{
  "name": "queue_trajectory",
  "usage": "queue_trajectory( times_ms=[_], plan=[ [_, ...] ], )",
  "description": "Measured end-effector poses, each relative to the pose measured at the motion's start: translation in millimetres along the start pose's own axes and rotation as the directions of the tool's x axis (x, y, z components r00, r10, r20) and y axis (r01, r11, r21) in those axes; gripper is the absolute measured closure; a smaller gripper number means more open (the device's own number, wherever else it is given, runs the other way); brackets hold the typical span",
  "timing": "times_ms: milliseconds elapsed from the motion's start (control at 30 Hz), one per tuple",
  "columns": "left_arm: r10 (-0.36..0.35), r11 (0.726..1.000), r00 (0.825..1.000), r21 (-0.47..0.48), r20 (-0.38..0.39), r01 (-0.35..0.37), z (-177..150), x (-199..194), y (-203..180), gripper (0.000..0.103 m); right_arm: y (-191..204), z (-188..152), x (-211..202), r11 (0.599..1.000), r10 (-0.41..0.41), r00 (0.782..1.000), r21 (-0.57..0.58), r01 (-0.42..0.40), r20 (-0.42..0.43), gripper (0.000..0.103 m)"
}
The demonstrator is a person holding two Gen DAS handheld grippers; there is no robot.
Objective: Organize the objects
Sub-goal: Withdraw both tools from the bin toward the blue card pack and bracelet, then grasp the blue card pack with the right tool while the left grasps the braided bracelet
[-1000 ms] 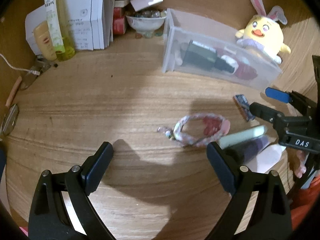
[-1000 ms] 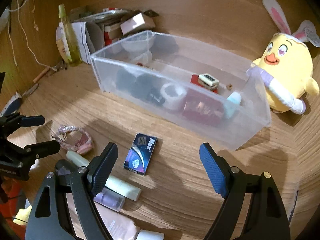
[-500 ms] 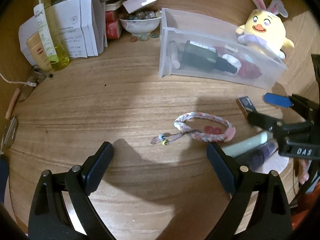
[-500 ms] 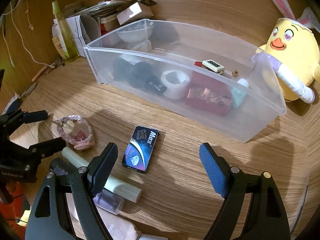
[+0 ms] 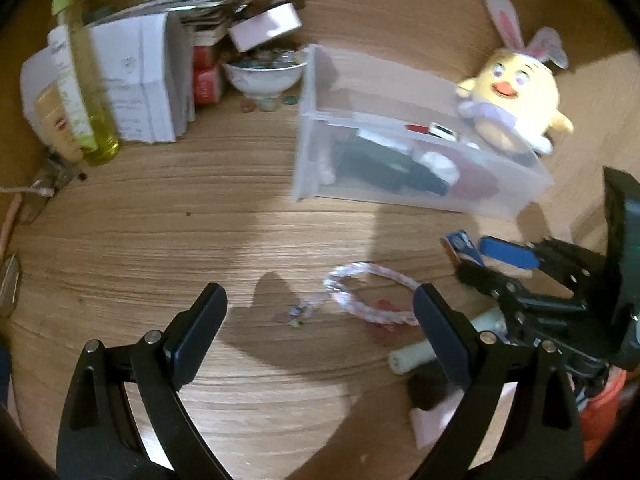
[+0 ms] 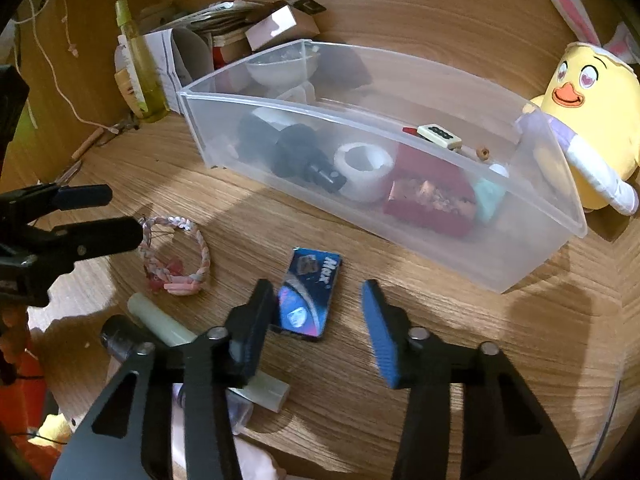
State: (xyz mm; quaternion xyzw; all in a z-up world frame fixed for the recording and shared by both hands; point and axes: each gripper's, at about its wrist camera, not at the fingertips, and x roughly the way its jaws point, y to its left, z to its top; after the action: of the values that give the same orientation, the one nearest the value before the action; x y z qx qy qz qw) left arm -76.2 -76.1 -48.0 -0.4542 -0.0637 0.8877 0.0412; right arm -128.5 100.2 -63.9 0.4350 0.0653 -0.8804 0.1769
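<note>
Small blue card box lettered "Max" on the wooden table just before the clear bin, bin holding white tape roll, dark bottles, red pouch, lettered tile, right tool just narrowed, half-spread, box partly between its jaws, pads not pressing, left tool spread wide, empty, over braided bracelet.

Black hand-held gripper frames, blue finger pads, silver pivot screws

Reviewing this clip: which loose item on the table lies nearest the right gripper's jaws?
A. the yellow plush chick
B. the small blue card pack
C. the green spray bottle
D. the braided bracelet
B: the small blue card pack lies on the wood just ahead of the right gripper, its near end reaching between the jaws, which have just been closing but do not press it yet.
</note>
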Motion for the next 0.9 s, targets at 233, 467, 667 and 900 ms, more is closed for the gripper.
queue_trajectory(
  times_ms=[233, 467, 667, 900],
  plan=[
    [0.003, 0.989, 1.000, 0.149, 0.020, -0.006, -1, 0, -37, 0.033, -6, -2, -2, 1.000, -0.019, 1.000, 0.006, 0.019, 0.015, 0.078],
    [-0.052, 0.978, 0.997, 0.201, -0.065, 0.064, 0, 20, -55, 0.044, -18, -7, -9, 0.999, -0.041, 0.999, 0.024, 0.041, 0.024, 0.078],
    [-0.062, 0.971, 0.986, 0.219, -0.154, 0.095, 3, 36, -56, 0.059, -26, -10, -15, 0.998, -0.046, 0.998, 0.044, 0.044, 0.036, 0.078],
    [-0.033, 0.963, 0.989, 0.259, -0.144, 0.070, 3, 39, -60, 0.084, -31, -12, -20, 0.997, -0.042, 0.998, 0.065, 0.038, 0.051, 0.078]
  ],
)
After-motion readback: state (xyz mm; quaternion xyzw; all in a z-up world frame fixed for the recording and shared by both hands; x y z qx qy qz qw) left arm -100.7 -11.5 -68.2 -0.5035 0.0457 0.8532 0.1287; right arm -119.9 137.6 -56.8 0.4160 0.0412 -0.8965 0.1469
